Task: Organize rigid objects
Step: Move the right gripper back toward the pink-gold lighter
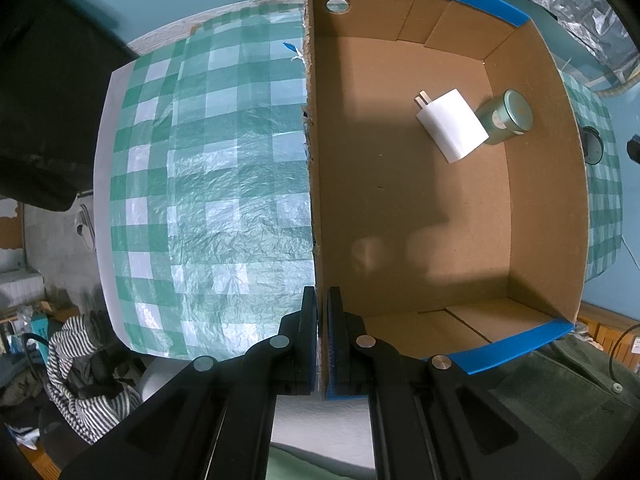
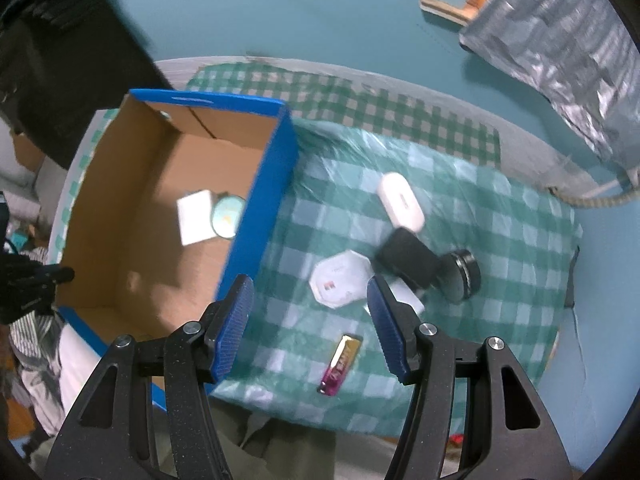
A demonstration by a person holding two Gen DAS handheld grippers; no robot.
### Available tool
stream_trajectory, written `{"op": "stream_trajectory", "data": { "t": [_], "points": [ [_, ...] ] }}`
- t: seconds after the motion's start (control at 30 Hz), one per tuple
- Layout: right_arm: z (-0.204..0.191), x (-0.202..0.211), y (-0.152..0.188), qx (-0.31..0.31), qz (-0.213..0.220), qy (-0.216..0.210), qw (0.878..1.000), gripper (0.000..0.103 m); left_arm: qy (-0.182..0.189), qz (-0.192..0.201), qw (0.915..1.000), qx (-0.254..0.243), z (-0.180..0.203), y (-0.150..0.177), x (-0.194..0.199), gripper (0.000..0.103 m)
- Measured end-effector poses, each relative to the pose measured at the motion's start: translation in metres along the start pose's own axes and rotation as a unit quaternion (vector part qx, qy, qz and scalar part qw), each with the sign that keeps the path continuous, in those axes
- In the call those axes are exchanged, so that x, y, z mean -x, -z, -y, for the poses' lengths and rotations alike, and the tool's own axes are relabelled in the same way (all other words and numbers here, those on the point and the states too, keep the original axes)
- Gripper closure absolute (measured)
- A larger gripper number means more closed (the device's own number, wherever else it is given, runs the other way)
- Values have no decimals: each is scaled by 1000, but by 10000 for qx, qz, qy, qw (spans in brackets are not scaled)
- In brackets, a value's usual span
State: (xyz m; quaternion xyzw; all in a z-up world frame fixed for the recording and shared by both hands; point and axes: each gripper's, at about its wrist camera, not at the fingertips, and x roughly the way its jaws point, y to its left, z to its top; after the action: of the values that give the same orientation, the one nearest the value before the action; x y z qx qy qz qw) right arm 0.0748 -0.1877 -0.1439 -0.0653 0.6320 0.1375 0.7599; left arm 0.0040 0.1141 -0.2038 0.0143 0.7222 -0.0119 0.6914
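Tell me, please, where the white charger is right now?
The white charger lies on the floor of the cardboard box, toward its far right corner in the left wrist view, touching the small green tin beside it.

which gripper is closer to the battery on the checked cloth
Right. The open right gripper hangs just above the battery, which lies outside the box. The left gripper is clamped on the box's far wall.

The left wrist view looks straight down, close over the cardboard box point(image 1: 440, 208); the right looks steeply down from higher. Both share the box and checked cloth point(image 2: 460, 208).
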Motion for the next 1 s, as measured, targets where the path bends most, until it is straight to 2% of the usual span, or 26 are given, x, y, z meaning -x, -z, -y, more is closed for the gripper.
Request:
{"op": "stream_trajectory", "data": {
  "t": [0.37, 0.77, 1.0],
  "points": [
    [32, -24, 36, -540, -413, 23, 9977, 44, -4, -5, 10000, -1, 0, 1, 0, 99],
    [52, -94, 79, -1029, -1212, -68, 9873, 44, -16, -6, 10000, -10, 0, 1, -1, 99],
    [55, -118, 93, -1114, -1418, -67, 9836, 44, -16, -11, 10000, -6, -1, 1, -1, 99]
  ]
}}
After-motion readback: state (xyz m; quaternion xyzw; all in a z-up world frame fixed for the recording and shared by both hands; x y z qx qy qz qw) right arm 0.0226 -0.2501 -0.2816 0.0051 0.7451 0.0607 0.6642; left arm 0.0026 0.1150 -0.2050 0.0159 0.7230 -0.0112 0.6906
